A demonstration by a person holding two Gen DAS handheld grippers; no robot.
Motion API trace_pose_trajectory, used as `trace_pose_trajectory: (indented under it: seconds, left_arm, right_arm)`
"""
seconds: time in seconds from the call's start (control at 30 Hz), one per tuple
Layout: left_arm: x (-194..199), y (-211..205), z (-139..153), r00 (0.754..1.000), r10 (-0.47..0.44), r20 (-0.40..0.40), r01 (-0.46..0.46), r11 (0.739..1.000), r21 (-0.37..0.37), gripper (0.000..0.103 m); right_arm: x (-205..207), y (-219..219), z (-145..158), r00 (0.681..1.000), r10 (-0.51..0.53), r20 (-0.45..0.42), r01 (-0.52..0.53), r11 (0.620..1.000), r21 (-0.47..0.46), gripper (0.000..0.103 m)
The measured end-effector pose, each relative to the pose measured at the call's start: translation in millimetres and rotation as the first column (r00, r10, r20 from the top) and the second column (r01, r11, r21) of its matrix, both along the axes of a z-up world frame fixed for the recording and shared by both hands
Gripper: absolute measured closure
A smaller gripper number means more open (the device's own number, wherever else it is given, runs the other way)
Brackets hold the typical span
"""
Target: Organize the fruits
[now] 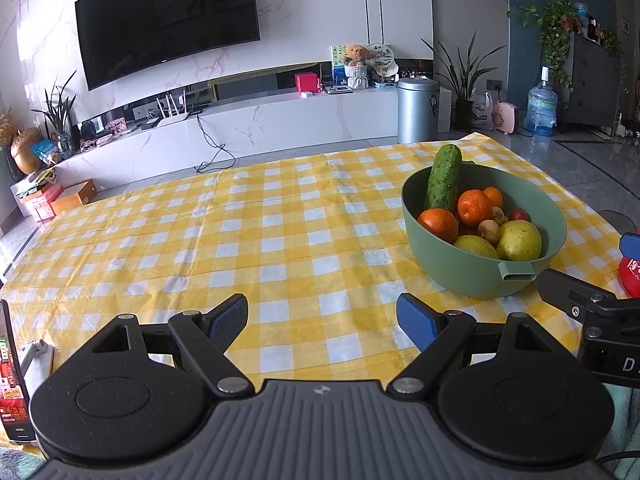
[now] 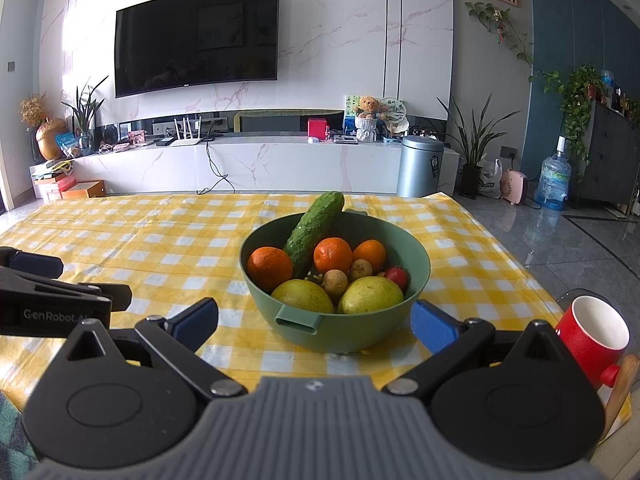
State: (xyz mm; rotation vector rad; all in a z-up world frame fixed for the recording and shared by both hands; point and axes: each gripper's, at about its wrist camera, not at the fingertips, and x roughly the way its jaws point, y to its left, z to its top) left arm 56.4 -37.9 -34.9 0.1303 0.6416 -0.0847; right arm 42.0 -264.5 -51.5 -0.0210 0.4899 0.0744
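- Our left gripper (image 1: pixel 322 318) sits low in the left wrist frame, fingers spread wide with nothing between them, over bare checked cloth on the bench (image 1: pixel 200 240).
- The bowl (image 2: pixel 336 320) stands centre frame in the right wrist view, with its lip spout turned toward us. All the fruit we can see lies inside it: a cucumber (image 2: pixel 314 232) leaning up over the far rim, three oranges (image 2: pixel 269 268), two pears (image 2: pixel 370 295) at the near side, and small brown and red fruits between them.
- None lies loose on the cloth, which fits fruit already gathered in, or fruit waiting to be sorted out of the bowl; we cannot say which.
- Our right gripper (image 2: pixel 314 326) has its fingers wide apart and empty, flanking the bowl's near wall.
- A red cup (image 2: pixel 592 336) stands at lower right, close to the right finger, so we judge any move here needs care not to knock it.
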Motion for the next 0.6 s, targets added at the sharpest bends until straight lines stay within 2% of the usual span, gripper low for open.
trace_pose_trajectory:
  seconds: [0.6]
  left_arm:
    - [-3.0, 2.0, 1.2, 1.0, 0.005, -0.003, -0.005, 1.0, -0.005, 0.005]
  right_arm:
    - [0.0, 0.2, -0.4, 1.0, 0.0, 0.0, 0.0, 1.0, -0.001, 0.004]
